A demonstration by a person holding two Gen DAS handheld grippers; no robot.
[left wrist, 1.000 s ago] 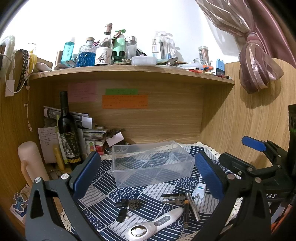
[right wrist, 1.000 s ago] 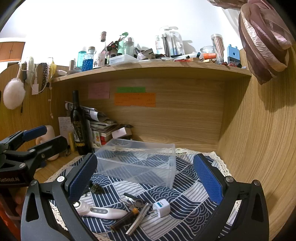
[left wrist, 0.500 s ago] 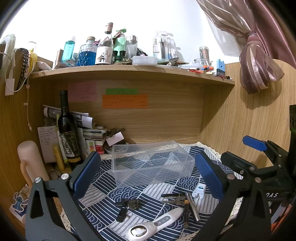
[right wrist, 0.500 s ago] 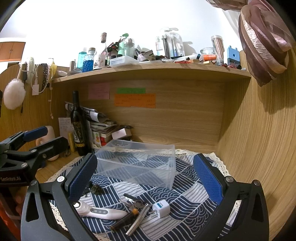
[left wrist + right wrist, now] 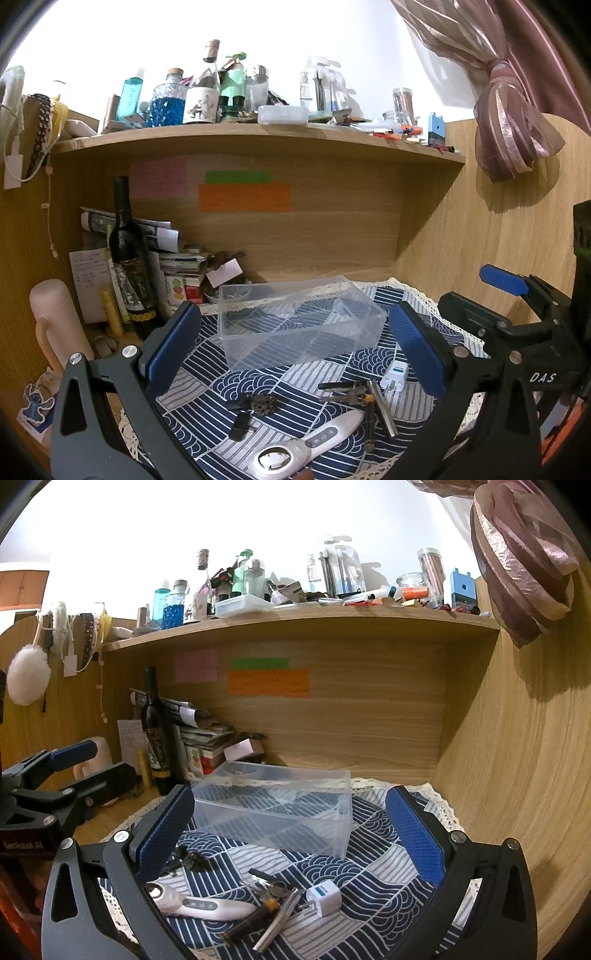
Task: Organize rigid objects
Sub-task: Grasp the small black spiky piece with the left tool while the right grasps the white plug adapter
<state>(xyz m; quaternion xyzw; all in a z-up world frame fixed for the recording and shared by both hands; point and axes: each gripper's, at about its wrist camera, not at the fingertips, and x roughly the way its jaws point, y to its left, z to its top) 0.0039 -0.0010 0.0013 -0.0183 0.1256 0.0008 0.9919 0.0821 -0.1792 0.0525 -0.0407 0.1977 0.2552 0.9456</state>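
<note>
A clear plastic box (image 5: 299, 325) (image 5: 277, 812) with dividers sits empty on a blue patterned cloth (image 5: 280, 384). In front of it lie a white handheld device (image 5: 306, 443) (image 5: 195, 901), a bunch of keys (image 5: 343, 391) (image 5: 269, 884), a metal tube (image 5: 382, 406) (image 5: 277, 923), a dark pen-like stick (image 5: 251, 919), a white plug adapter (image 5: 395, 378) (image 5: 325, 897) and small black pieces (image 5: 258, 404) (image 5: 192, 862). My left gripper (image 5: 295, 354) and right gripper (image 5: 291, 834) both hover open and empty above these items.
A wine bottle (image 5: 131, 258), stacked papers (image 5: 173, 258) and a pink flask (image 5: 55, 325) stand at the back left. A shelf (image 5: 258, 136) crowded with bottles runs above. A wooden side wall (image 5: 517, 775) closes the right. The other gripper shows at each view's edge.
</note>
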